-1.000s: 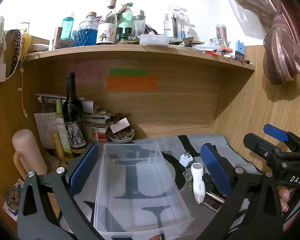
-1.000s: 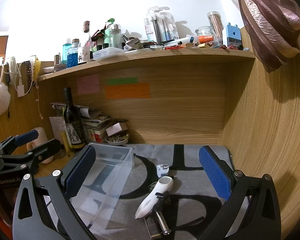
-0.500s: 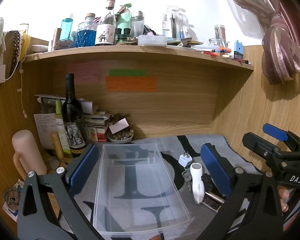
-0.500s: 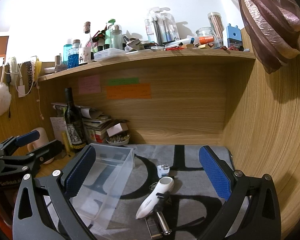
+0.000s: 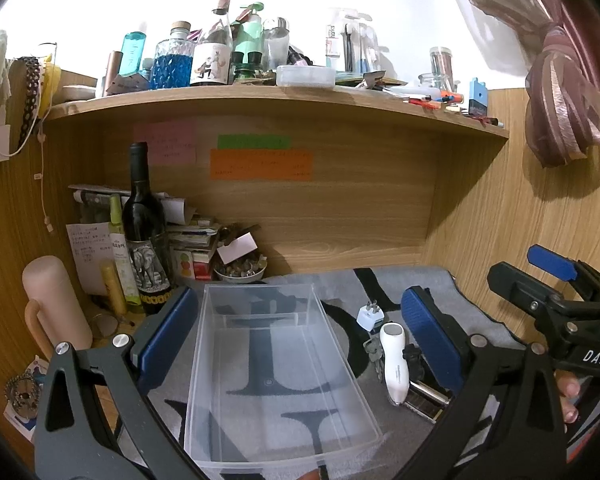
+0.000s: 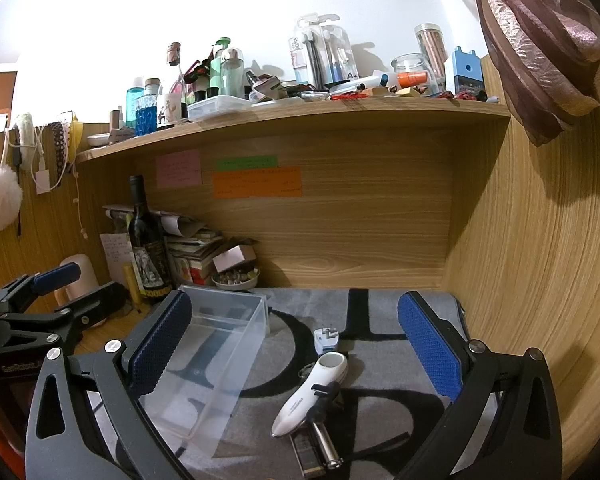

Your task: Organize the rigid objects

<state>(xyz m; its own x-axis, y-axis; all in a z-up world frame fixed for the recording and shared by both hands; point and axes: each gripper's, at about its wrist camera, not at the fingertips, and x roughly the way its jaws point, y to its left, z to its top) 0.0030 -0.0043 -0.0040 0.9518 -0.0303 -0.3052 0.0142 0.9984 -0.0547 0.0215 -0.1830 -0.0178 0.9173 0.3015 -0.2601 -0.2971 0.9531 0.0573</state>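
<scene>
Nothing is moving since a second ago: both the left gripper (image 5: 300,332) and right gripper (image 6: 296,340) are hovering with fingers spread, clear bin (image 5: 276,368) remaining empty, white device (image 6: 310,394) ungrasped.

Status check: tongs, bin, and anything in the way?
Left tongs open, straddling the clear bin. Right tongs open, nothing held. Bin holds nothing; white handheld device and plug adapter lie beside it. No obstruction seen.
</scene>
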